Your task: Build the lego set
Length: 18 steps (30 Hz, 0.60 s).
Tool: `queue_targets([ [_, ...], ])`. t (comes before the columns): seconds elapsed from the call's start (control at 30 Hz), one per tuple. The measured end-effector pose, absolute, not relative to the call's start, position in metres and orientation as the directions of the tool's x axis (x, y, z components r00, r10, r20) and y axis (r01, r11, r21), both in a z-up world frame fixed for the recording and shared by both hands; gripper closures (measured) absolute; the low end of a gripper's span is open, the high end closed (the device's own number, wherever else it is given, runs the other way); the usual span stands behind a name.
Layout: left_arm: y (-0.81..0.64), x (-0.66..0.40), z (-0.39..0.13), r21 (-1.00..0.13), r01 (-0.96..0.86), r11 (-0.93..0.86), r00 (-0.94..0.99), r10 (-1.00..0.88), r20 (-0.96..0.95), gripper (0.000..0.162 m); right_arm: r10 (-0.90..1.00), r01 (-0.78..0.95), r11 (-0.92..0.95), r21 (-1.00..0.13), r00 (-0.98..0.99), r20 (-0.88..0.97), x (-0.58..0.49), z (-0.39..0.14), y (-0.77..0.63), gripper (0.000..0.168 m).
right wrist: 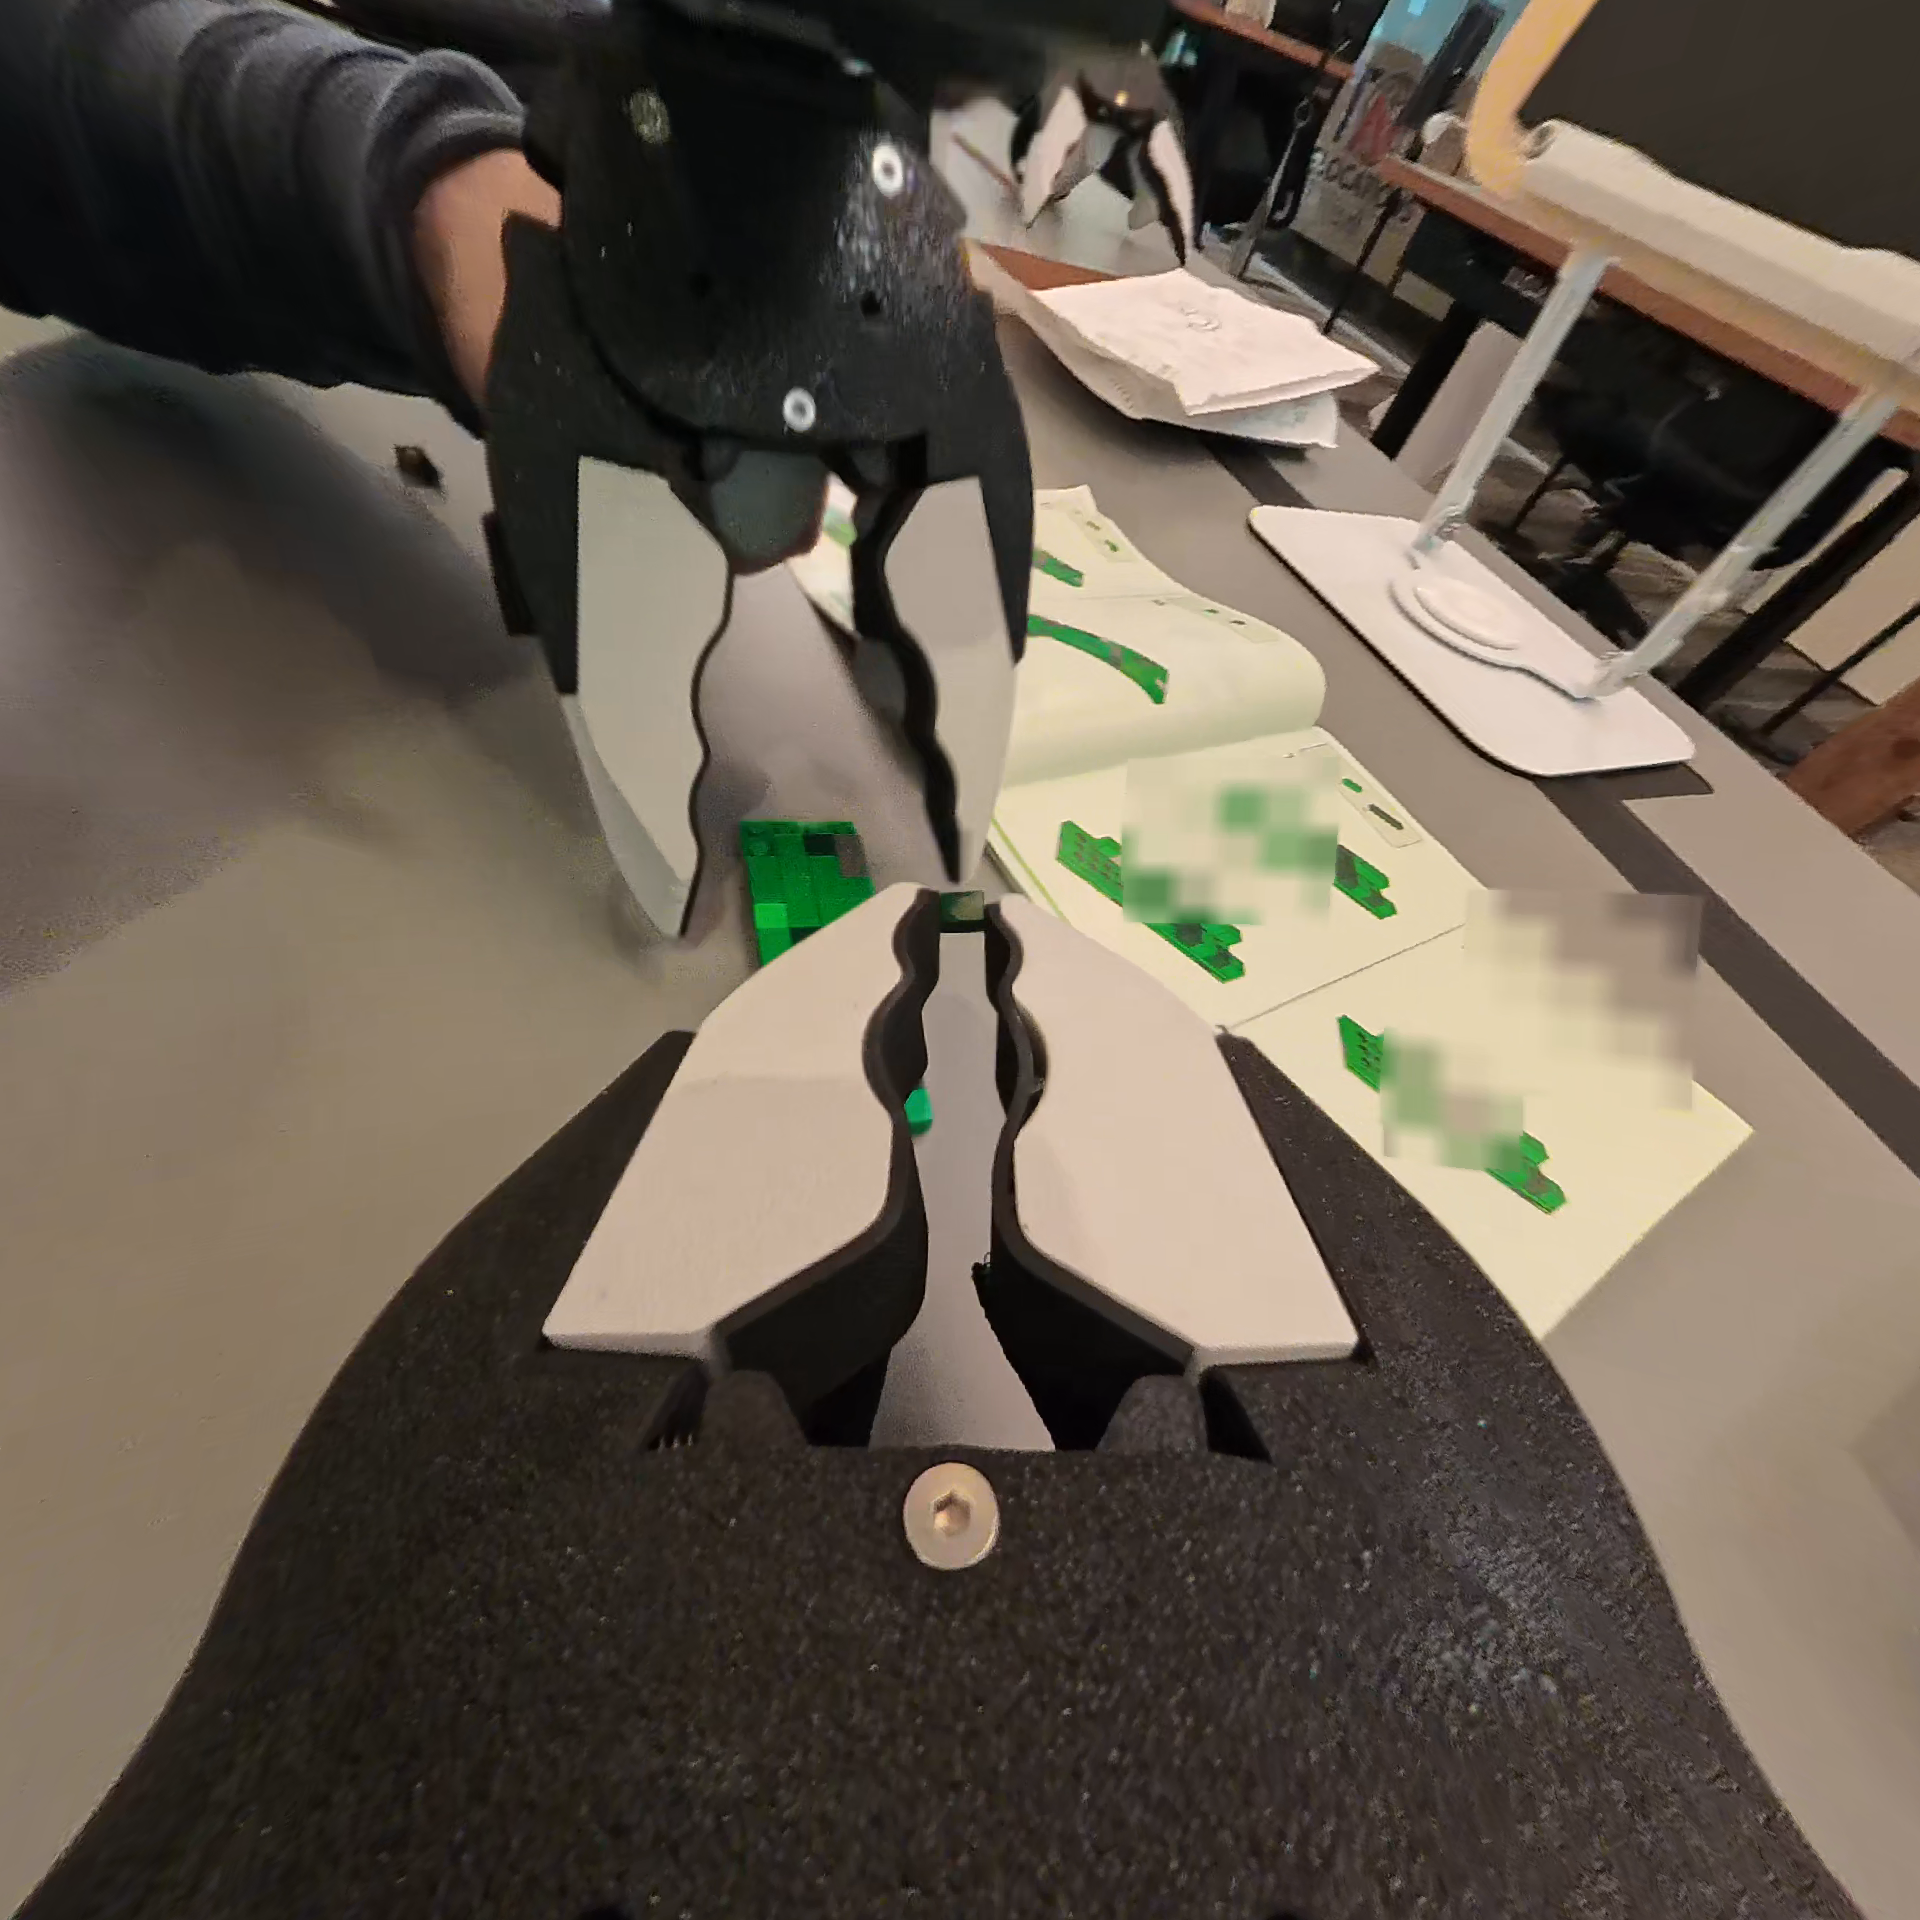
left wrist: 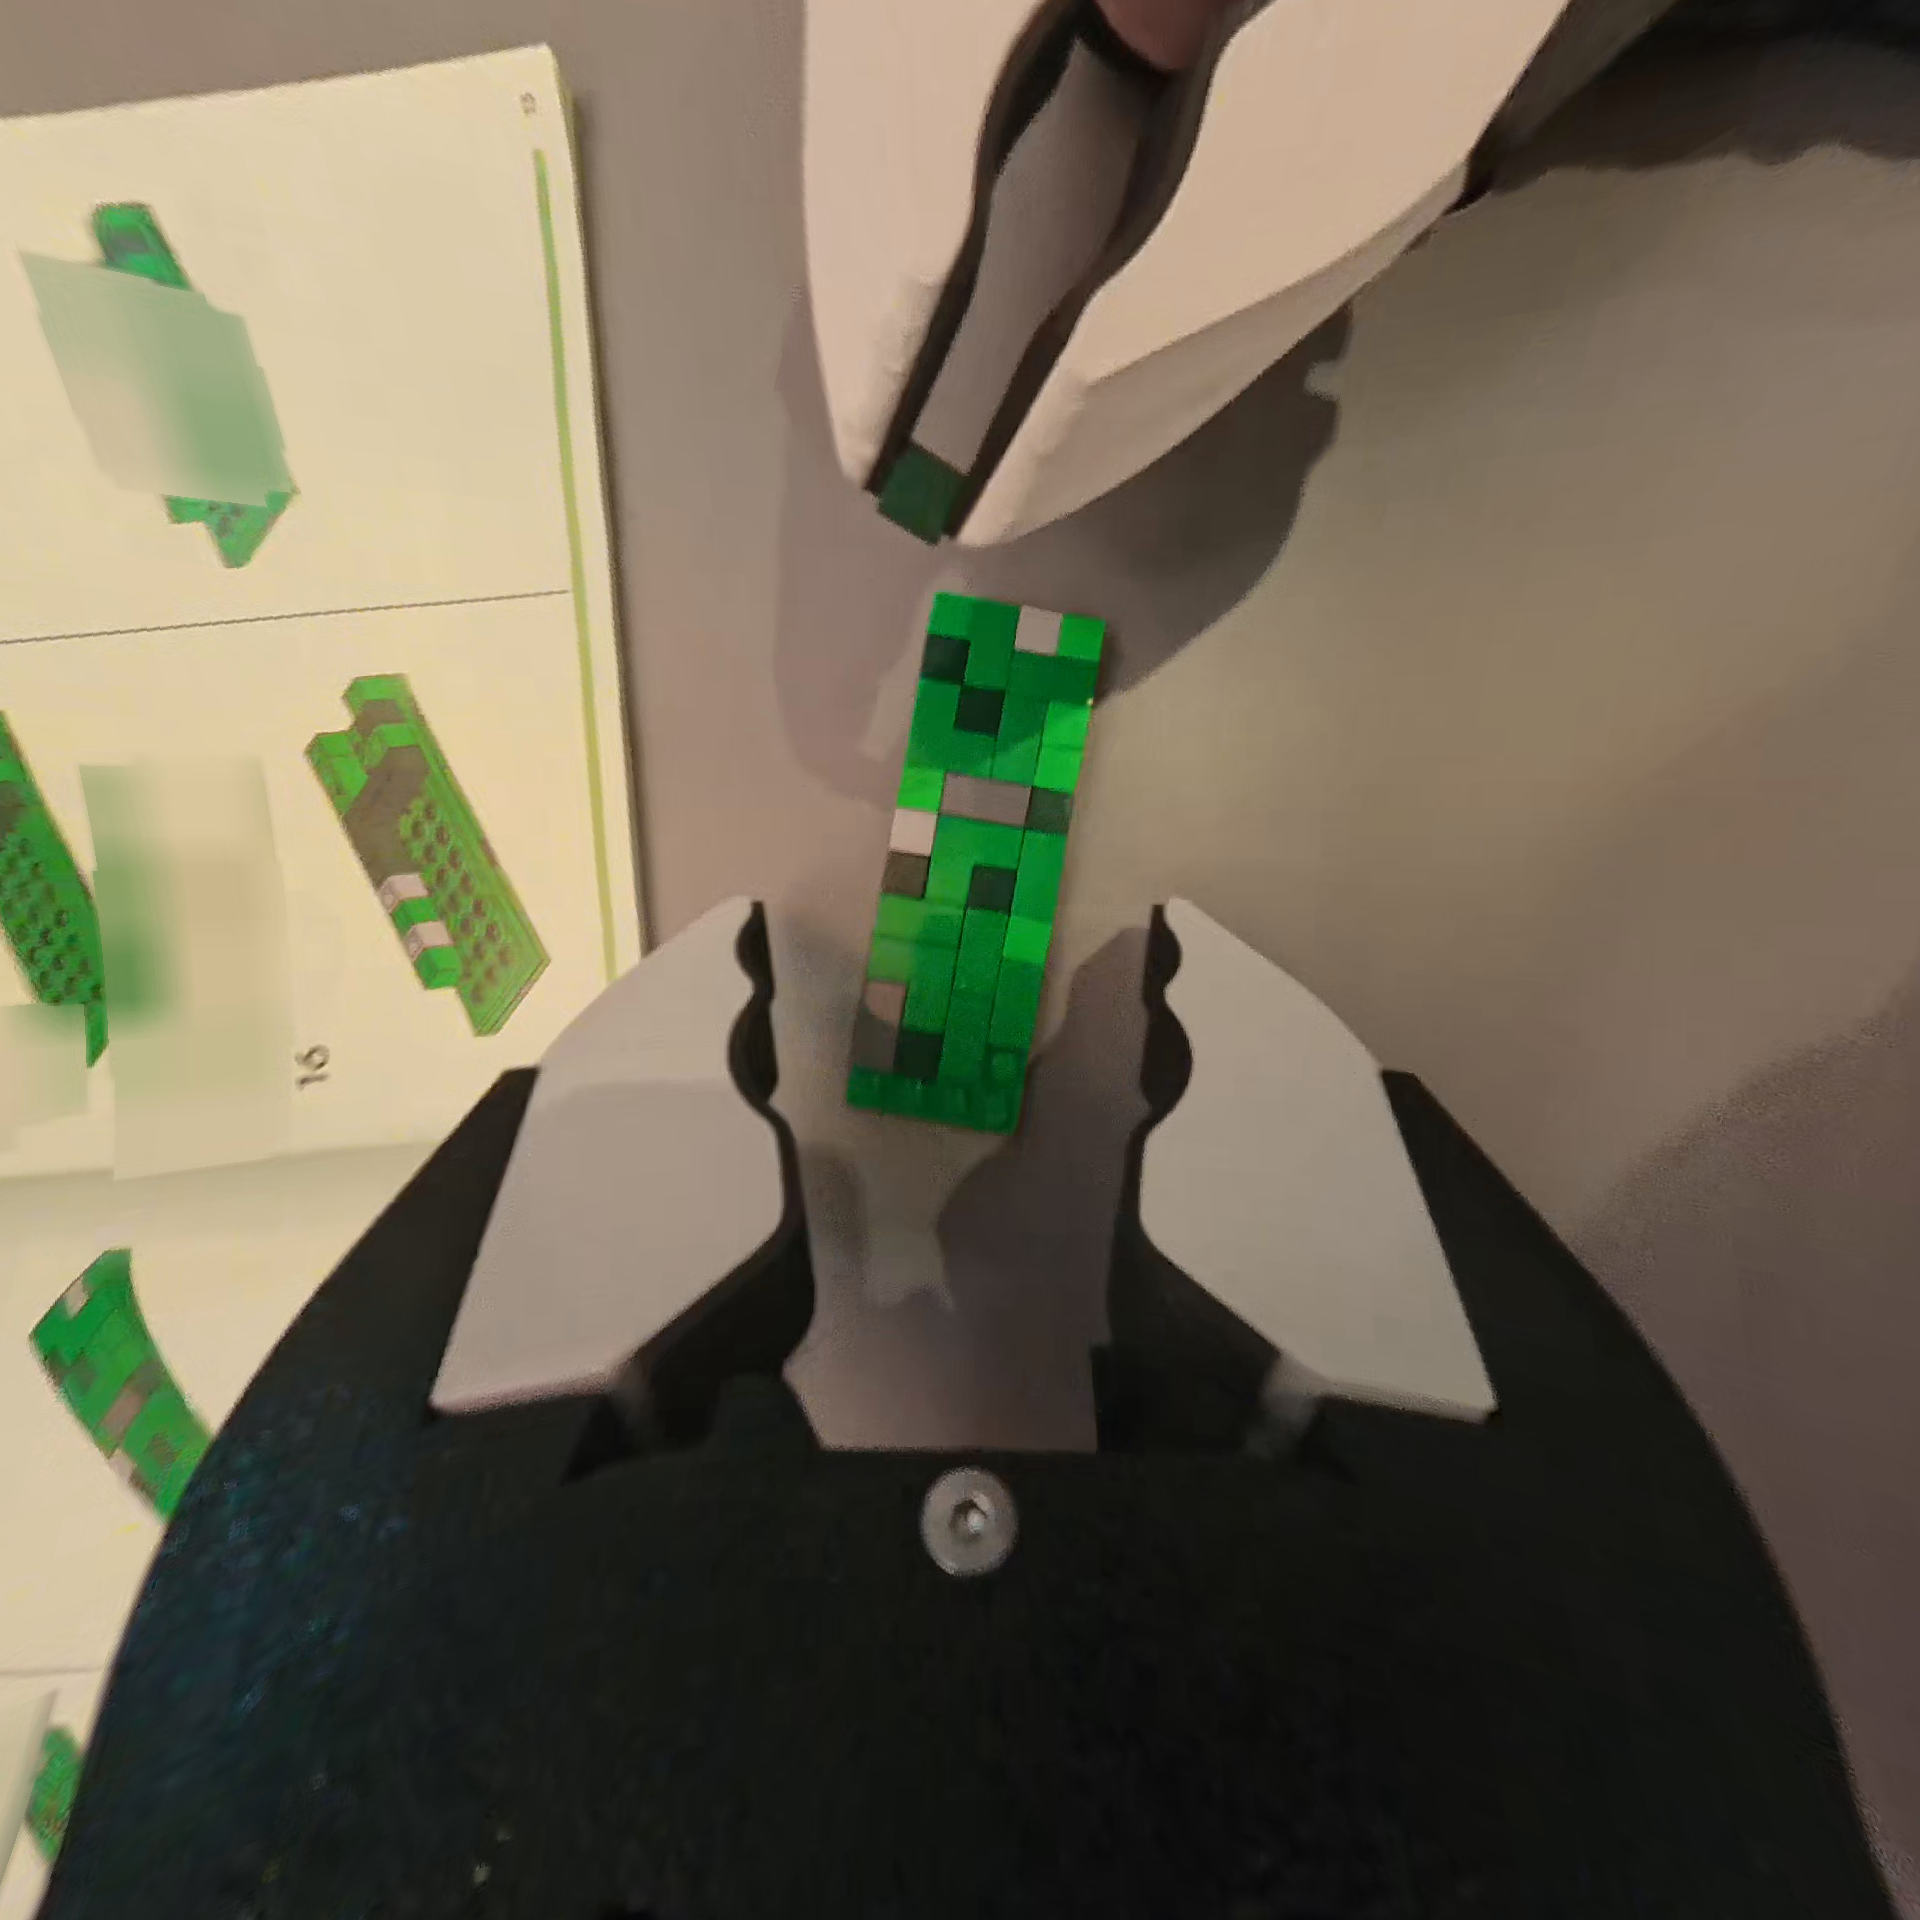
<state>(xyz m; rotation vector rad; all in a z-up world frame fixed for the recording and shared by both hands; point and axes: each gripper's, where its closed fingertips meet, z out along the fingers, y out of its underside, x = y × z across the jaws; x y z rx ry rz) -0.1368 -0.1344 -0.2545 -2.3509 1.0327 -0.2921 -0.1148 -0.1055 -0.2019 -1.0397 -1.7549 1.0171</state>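
A long flat lego panel of green, dark green and grey tiles (left wrist: 971,862) lies on the grey counter (left wrist: 1455,935), between the spread tips of the left claw (left wrist: 961,914), which holds nothing. Just beyond its far end, the right claw (left wrist: 925,509) pinches a small dark green square lego tile (left wrist: 920,497). Only the right wrist view shows a sleeved hand (right wrist: 468,260) and a white lamp base (right wrist: 1475,644). An open instruction booklet (left wrist: 312,623) lies close along the panel's left; bare counter lies to its right
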Motion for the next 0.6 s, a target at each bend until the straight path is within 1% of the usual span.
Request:
queue_targets([
  [0.03, -0.138, -0.142, -0.252, -0.582, -0.624, -0.521, 0.665, -0.746, -0.046, 0.089, 0.916, 0.247, 0.327, -0.912, -0.32, 0.242, -0.116, -0.203, -0.109, 0.161],
  [0.13, -0.152, -0.159, -0.257, -0.596, -0.672, -0.44, 0.602, -0.793, -0.092, 0.089, 0.903, 0.265, 0.327, -0.907, -0.37, 0.217, -0.12, -0.207, -0.124, 0.161],
  [0.2, -0.155, -0.165, -0.259, -0.617, -0.677, -0.4, 0.572, -0.814, -0.099, 0.093, 0.895, 0.28, 0.329, -0.902, -0.398, 0.203, -0.124, -0.211, -0.133, 0.161],
  [0.23, -0.156, -0.164, -0.258, -0.639, -0.666, -0.384, 0.557, -0.827, -0.083, 0.098, 0.891, 0.288, 0.33, -0.899, -0.411, 0.195, -0.126, -0.214, -0.137, 0.161],
  [0.4, -0.156, -0.155, -0.261, -0.666, -0.669, -0.329, 0.473, -0.88, -0.041, 0.105, 0.879, 0.303, 0.361, -0.882, -0.428, 0.212, -0.136, -0.219, -0.148, 0.161],
  [0.5, -0.157, -0.153, -0.262, -0.673, -0.659, -0.335, 0.452, -0.892, 0.0, 0.11, 0.876, 0.32, 0.367, -0.873, -0.436, 0.208, -0.139, -0.222, -0.153, 0.161],
  [0.6, -0.155, -0.153, -0.262, -0.698, -0.634, -0.333, 0.463, -0.886, 0.002, 0.115, 0.874, 0.349, 0.385, -0.854, -0.435, 0.217, -0.141, -0.228, -0.153, 0.161],
])
